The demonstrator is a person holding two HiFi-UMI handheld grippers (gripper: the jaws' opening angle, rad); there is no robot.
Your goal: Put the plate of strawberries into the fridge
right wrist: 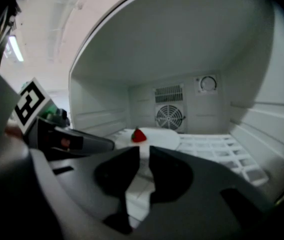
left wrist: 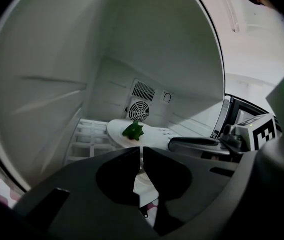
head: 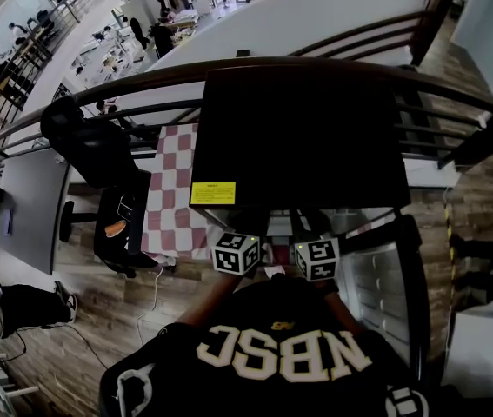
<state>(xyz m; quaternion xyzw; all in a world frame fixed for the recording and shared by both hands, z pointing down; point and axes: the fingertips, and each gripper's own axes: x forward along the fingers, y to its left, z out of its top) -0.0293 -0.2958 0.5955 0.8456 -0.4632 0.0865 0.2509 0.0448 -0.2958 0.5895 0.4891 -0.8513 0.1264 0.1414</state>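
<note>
A white plate (left wrist: 157, 133) with one strawberry (left wrist: 133, 130) on it sits low inside the white fridge, over the wire shelf (left wrist: 89, 134). My left gripper (left wrist: 142, 150) is shut on the plate's near rim. In the right gripper view the same plate (right wrist: 161, 138) and the red strawberry (right wrist: 138, 135) lie in front of the fan grille (right wrist: 170, 117). My right gripper (right wrist: 144, 152) is also shut on the near rim. Each gripper shows beside the other. In the head view only the two marker cubes (head: 236, 253) (head: 317, 259) show; the black fridge top (head: 307, 137) hides the jaws.
The fridge's white side walls and back wall (right wrist: 192, 104) close in around the plate. More wire shelf (right wrist: 217, 149) lies to the right of the plate. Outside, a checkered table (head: 172, 189) and a black chair (head: 98, 146) stand to the fridge's left, with a railing (head: 142, 81) behind.
</note>
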